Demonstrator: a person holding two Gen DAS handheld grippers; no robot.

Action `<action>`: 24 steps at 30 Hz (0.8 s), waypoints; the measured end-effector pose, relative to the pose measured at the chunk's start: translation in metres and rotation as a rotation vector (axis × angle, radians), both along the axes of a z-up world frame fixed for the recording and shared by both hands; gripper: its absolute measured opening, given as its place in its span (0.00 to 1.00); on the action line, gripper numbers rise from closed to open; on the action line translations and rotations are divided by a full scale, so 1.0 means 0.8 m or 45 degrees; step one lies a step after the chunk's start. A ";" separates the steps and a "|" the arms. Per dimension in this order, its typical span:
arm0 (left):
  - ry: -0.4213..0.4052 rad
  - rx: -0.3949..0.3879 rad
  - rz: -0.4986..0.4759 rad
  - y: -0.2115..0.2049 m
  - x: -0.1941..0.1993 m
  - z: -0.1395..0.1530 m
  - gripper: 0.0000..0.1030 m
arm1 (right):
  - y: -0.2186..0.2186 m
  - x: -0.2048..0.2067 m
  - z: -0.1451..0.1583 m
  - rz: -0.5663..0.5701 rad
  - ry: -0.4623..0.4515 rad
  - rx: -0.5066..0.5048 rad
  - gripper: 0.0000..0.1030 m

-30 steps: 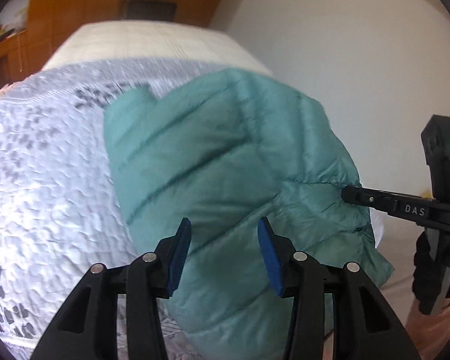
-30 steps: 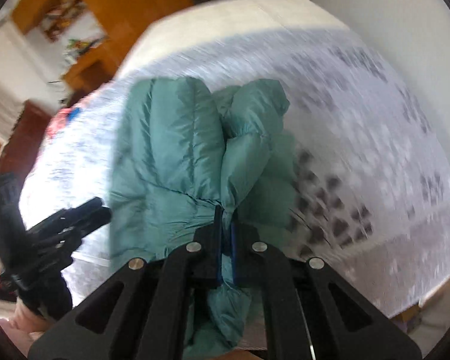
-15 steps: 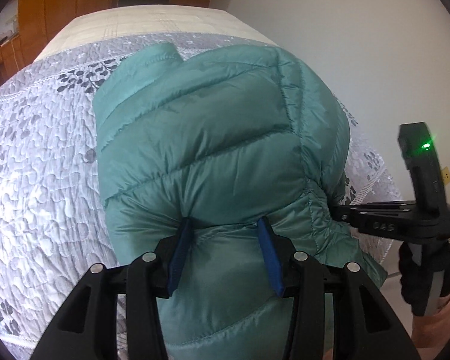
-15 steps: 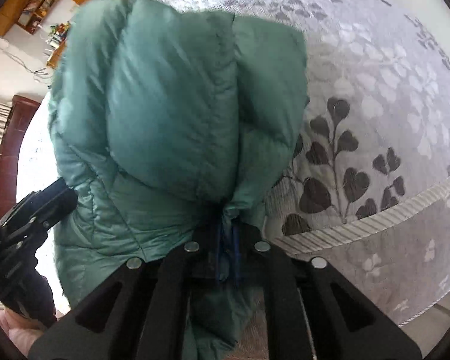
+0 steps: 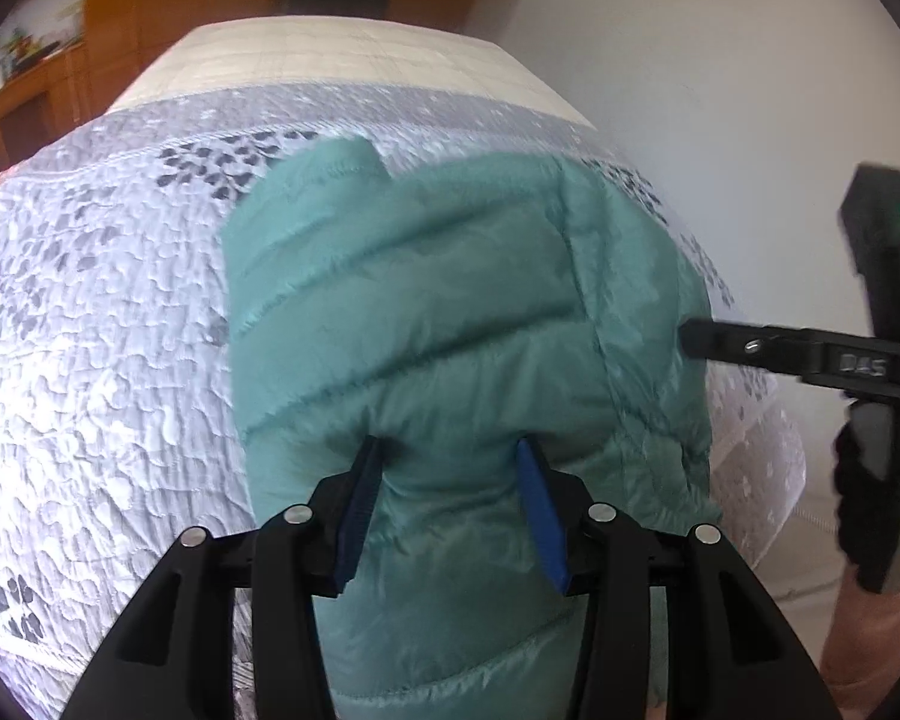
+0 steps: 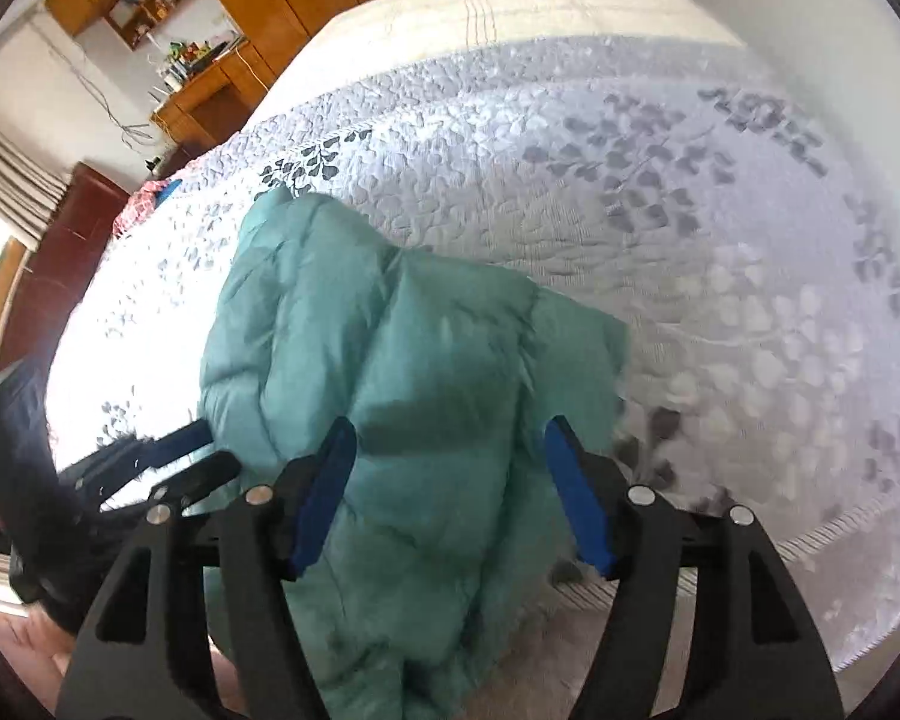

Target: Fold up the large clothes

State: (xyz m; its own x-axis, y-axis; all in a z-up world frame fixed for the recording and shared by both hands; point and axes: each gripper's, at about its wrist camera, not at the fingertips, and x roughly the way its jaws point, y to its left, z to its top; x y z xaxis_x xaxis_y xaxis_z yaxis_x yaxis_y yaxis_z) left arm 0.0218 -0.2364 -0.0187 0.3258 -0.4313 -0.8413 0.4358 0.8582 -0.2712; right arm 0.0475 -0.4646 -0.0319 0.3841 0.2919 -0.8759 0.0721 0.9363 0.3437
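The green puffer jacket (image 5: 450, 324) lies folded into a compact bundle at the bed's (image 6: 630, 180) near edge, its lower part hanging over. The left gripper (image 5: 447, 480) pinches a thick fold at six o'clock. The right gripper (image 6: 450, 468) is opening, pads clear of the jacket between them. Little beyond tidying seems left.

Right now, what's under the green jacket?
The jacket lies on a grey-and-white leafy quilt covering the bed. Its near end hangs over the bed's edge. Whatever lies directly beneath the jacket is covered.
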 end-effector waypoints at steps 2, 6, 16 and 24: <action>-0.012 0.010 0.027 0.003 0.012 0.000 0.45 | -0.002 0.010 -0.008 0.004 0.017 0.051 0.54; -0.051 0.051 0.043 -0.002 0.014 0.005 0.46 | -0.010 -0.001 0.004 0.026 -0.029 0.147 0.15; -0.061 0.096 -0.004 -0.030 0.015 -0.018 0.48 | -0.033 -0.030 -0.040 -0.072 0.053 0.081 0.14; 0.008 0.077 0.033 -0.020 0.017 -0.029 0.48 | -0.036 -0.032 -0.045 -0.088 0.065 0.067 0.28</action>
